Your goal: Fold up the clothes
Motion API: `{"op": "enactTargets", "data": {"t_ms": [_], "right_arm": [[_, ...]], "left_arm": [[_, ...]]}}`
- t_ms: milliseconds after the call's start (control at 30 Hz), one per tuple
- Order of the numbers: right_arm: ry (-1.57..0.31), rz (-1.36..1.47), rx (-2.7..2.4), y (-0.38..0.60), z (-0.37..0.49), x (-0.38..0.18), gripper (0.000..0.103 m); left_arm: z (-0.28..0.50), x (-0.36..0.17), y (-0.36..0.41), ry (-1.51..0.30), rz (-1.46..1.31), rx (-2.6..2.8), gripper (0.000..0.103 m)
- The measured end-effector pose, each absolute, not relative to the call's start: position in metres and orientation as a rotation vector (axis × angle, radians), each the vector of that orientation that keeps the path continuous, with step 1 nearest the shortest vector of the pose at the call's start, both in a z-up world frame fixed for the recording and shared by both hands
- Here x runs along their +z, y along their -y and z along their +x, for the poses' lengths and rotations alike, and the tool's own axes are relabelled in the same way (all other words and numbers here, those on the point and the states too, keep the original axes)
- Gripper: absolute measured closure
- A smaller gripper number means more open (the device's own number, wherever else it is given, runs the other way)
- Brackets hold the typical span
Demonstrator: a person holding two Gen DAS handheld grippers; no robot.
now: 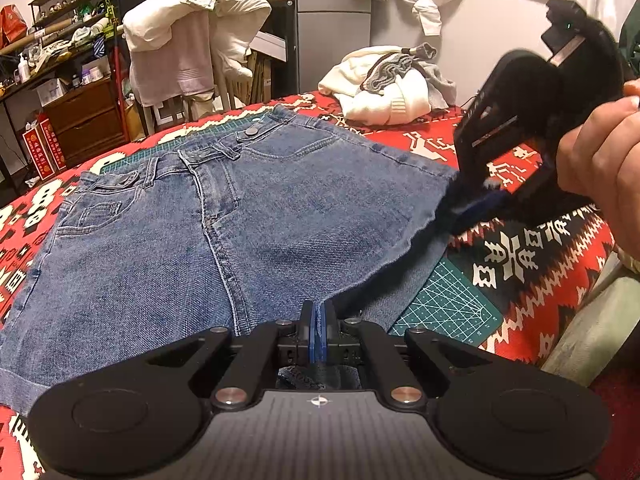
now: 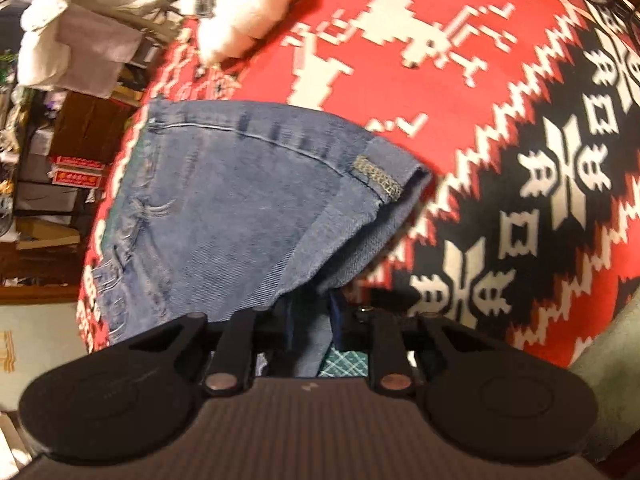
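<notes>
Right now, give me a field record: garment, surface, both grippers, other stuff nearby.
garment: denim shorts, front up, waistband at far side
surface: red patterned cloth over green cutting mat
left gripper: jaws shut on near hem of shorts
right gripper: jaws shut on leg cuff, lifted off surface
nearby: white clothes pile at far edge

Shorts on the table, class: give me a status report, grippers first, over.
Left gripper shut on shorts at the near hem. Right gripper shut on their right hem corner, lifted off the cloth. Clothes pile behind, clear of the fold.
</notes>
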State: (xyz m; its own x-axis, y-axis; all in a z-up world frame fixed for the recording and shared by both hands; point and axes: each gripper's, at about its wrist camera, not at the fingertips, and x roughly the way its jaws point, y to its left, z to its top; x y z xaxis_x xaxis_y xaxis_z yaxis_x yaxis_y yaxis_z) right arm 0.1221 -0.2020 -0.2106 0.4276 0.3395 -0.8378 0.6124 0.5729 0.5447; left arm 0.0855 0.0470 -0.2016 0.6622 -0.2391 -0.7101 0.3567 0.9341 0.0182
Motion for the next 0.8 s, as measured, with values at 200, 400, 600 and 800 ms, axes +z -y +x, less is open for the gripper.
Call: {"op": "enactTargets", "data": {"t_ms": [200, 400, 600, 800], "right_arm": [[-1.171, 0.868, -0.177, 0.188, 0.131, -0.202, 0.081], [-1.213, 0.714, -0.176, 0.171, 0.137, -0.202, 0.081], [-1.217, 0.683, -0.226, 0.17, 0.138, -0.204, 0.094], [-1.213, 0.704, -0.249, 0.175, 0.128, -0.198, 0.101]], "left_arm": [[0.087, -0.202, -0.048, -0.78, 0.16, -0.338, 0.101], [0.087, -0.203, -0.048, -0.782, 0.16, -0.338, 0.1], [0.087, -0.202, -0.049, -0.782, 0.16, -0.339, 0.1], [0.085, -0.202, -0.048, -0.777, 0.17, -0.352, 0.1]]}}
